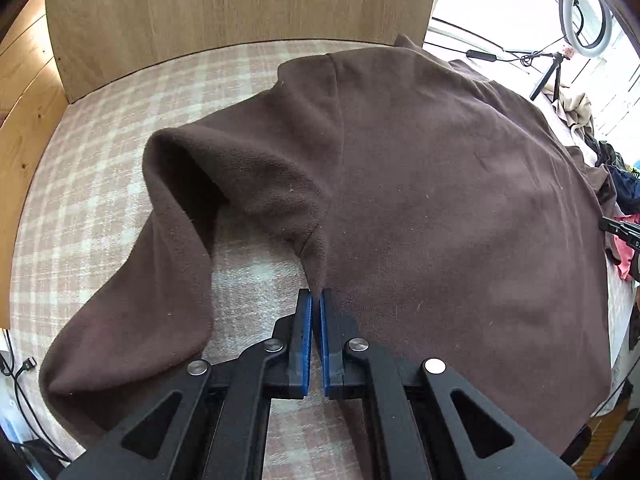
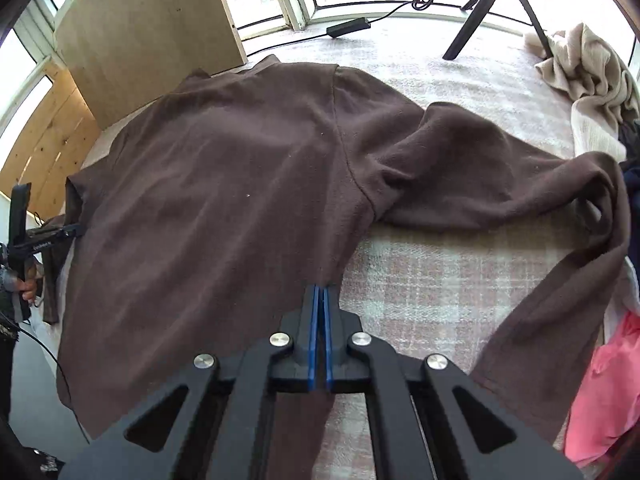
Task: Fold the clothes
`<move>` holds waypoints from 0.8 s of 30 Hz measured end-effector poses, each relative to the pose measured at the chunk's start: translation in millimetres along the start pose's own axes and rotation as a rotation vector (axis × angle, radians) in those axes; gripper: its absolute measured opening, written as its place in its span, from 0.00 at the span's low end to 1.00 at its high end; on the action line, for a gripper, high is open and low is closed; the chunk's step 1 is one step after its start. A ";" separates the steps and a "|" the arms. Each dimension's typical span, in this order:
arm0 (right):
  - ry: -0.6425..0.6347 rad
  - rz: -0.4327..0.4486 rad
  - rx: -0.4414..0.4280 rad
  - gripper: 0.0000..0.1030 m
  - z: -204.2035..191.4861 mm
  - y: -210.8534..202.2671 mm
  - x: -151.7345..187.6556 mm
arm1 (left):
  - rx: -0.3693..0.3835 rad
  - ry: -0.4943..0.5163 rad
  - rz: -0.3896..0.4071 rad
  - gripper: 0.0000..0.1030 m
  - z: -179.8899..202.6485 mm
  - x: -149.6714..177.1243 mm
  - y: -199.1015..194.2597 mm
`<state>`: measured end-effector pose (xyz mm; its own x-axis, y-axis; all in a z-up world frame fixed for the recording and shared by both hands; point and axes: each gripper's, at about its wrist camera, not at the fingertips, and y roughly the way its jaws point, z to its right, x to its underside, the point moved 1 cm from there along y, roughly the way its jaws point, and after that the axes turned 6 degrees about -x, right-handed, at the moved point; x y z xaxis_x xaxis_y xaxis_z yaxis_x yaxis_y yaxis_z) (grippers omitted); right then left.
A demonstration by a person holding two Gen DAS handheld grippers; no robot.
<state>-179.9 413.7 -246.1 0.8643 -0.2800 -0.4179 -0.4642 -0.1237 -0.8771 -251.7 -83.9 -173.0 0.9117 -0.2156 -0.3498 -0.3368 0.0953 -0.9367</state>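
Left wrist: both claws angled steeply down — left claw (image 1: 315, 294) and right claw (image 2: 321, 290) clenched on brown sweater (image 1: 440, 200) edges.

Brown long-sleeved fleece top (image 1: 440, 200) spread flat on checked blanket (image 1: 100, 200), sleeves bent.

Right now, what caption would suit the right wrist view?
Right gripper pinches the brown sweater's side edge on a plaid bedcover.
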 end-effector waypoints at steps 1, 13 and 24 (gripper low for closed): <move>0.013 -0.012 0.010 0.02 5.1 1.8 1.4 | 0.004 -0.002 -0.006 0.03 -1.0 1.0 2.3; 0.032 -0.022 0.000 0.43 -28.8 -40.6 54.1 | 0.144 -0.058 -0.088 0.24 -9.6 59.9 -35.9; 0.073 -0.072 -0.089 0.37 -42.2 -22.2 131.7 | 0.165 -0.024 -0.081 0.04 40.3 139.7 -49.7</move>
<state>-64.0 339.4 -271.7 0.8810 -0.3355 -0.3336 -0.4199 -0.2294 -0.8781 -98.1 -79.6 -174.8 0.9403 -0.2058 -0.2710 -0.2207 0.2371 -0.9461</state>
